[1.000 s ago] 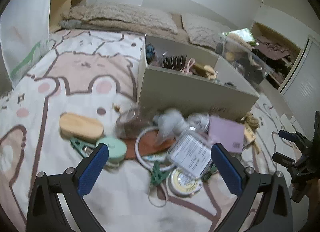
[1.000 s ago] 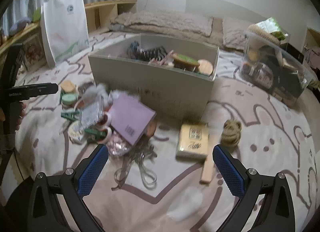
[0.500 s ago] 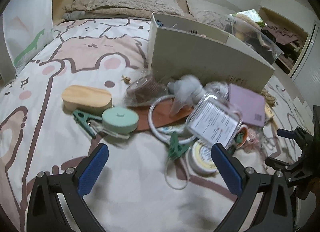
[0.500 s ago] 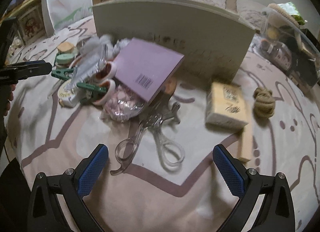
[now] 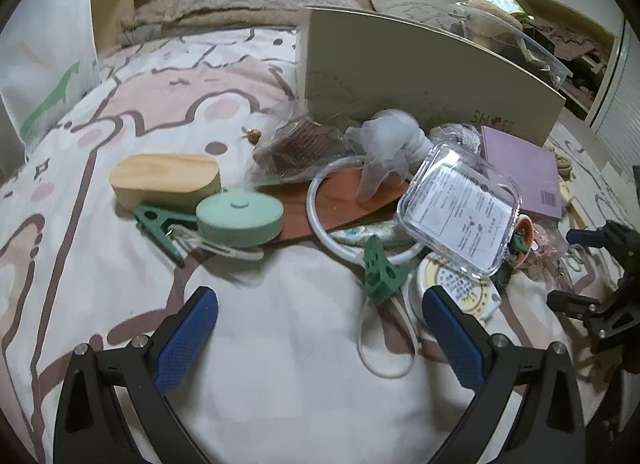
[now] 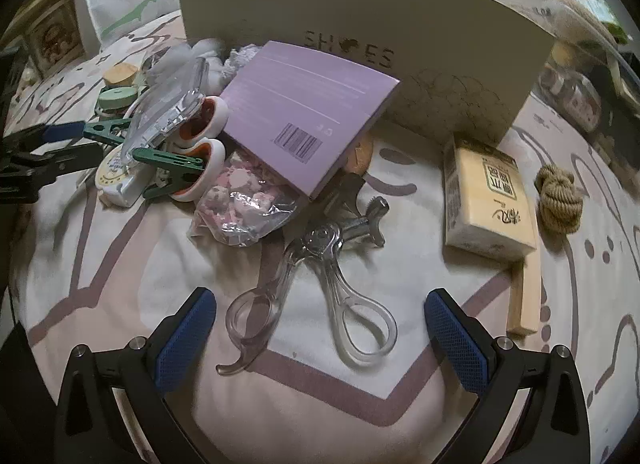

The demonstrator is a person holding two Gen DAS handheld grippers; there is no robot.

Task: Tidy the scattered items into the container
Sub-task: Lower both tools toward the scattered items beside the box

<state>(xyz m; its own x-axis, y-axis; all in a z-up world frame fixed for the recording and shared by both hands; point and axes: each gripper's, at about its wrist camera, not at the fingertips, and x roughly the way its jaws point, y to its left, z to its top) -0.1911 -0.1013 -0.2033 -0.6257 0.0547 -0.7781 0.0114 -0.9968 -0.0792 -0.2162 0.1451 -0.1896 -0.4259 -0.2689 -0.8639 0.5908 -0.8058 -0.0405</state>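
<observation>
I held my left gripper [image 5: 320, 328] and right gripper [image 6: 320, 324] wide apart over bare bedspread [image 5: 280, 364], clear-handled scissors [image 6: 316, 284] lying between the right's fingers.

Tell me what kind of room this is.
Most likely a bedroom: clutter lies on a cartoon-print bedsheet, with pillows at the far end and a shoe box serving as the container.
</observation>
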